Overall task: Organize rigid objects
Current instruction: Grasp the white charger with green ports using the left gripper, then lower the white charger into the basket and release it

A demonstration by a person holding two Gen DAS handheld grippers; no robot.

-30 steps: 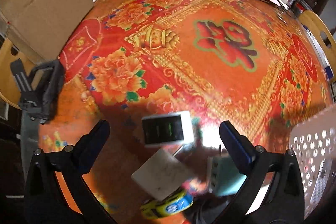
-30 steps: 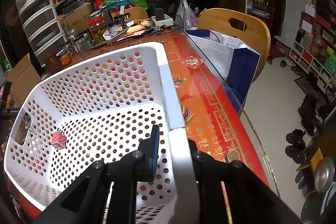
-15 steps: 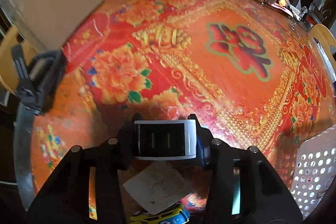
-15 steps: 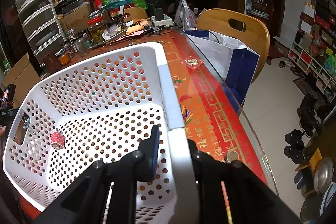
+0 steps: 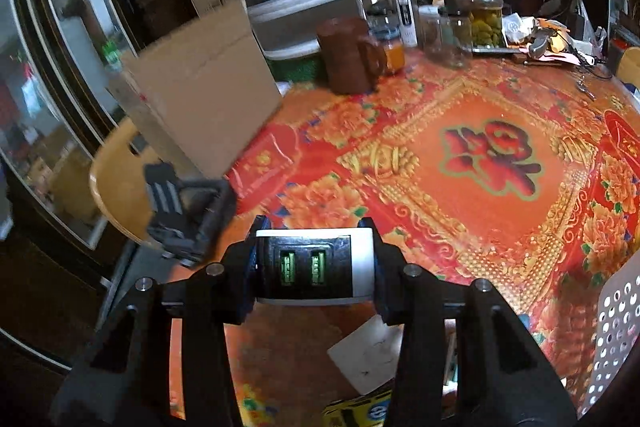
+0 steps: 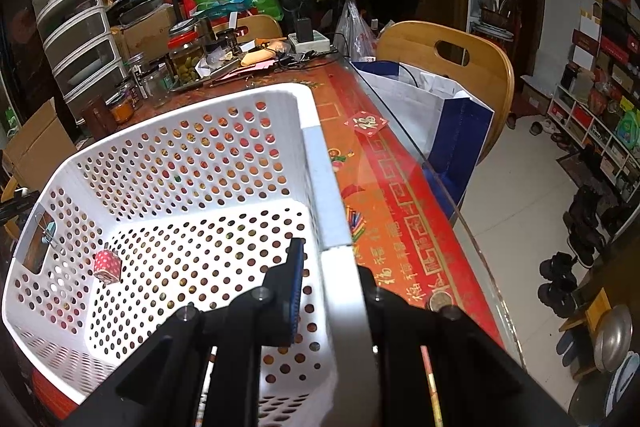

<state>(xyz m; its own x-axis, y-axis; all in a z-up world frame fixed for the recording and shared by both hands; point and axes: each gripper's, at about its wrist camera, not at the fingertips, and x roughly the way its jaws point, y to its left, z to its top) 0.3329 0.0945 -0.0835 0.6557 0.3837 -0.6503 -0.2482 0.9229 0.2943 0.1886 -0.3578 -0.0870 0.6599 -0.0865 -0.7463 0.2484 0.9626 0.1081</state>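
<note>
Red floral cloth covers the worktop (image 5: 460, 211), with jars and a brown mug (image 5: 348, 57) at its far edge. The left claw (image 5: 314, 267) is clenched on a white USB charger (image 5: 316, 267), held clear above the cloth. The right claw (image 6: 332, 291) grips the near wall of the white perforated basket (image 6: 180, 163), where a small red dotted cube (image 6: 107, 265) lies.

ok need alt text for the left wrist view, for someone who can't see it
The left gripper is shut on a white and black USB charger, held above a red and gold patterned table. A brown mug and jars stand at the far edge.
</note>
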